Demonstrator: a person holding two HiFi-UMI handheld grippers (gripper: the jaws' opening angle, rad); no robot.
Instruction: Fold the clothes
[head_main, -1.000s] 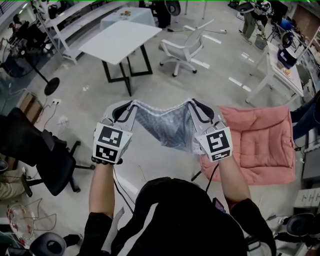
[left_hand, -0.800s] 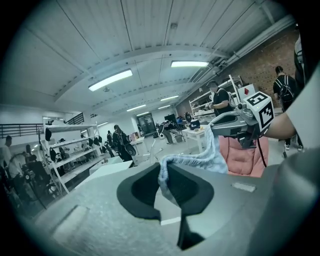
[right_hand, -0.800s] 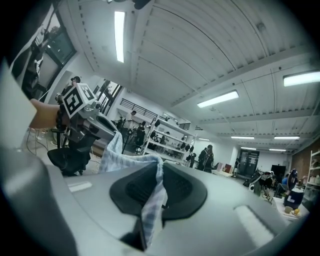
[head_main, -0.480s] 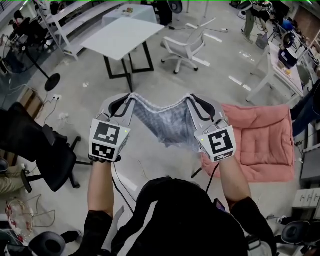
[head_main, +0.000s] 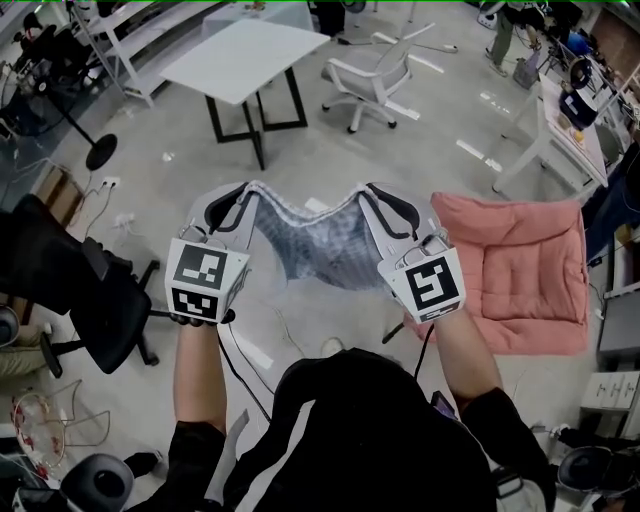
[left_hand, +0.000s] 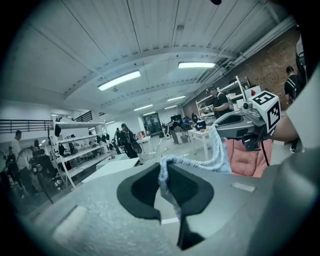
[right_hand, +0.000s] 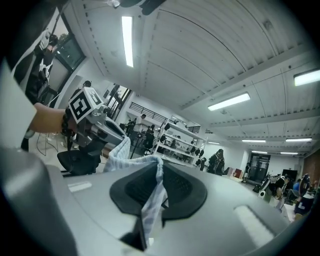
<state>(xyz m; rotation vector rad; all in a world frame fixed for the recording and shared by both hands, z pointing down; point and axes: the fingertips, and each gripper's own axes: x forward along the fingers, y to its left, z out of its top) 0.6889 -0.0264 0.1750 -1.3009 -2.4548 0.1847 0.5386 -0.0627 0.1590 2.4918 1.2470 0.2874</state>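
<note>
A pale blue-grey garment (head_main: 318, 240) hangs in the air between my two grippers, sagging in the middle. My left gripper (head_main: 252, 188) is shut on its left top corner, and my right gripper (head_main: 366, 190) is shut on its right top corner. In the left gripper view the cloth (left_hand: 192, 162) is pinched between the dark pads (left_hand: 145, 192) and runs across to the other gripper. The right gripper view shows the same cloth (right_hand: 152, 195) clamped and trailing down between the pads (right_hand: 185, 192). Both grippers are held high, well above the floor.
A pink quilted cushion (head_main: 525, 275) lies at the right, just beyond the right gripper. A white table (head_main: 245, 60) and a white office chair (head_main: 375, 75) stand ahead. A black chair (head_main: 95, 300) is at the left. A white desk (head_main: 565, 130) stands at the far right.
Both grippers have moved forward and a little up with the garment, still stretched between them. The cloth hangs much as before.
</note>
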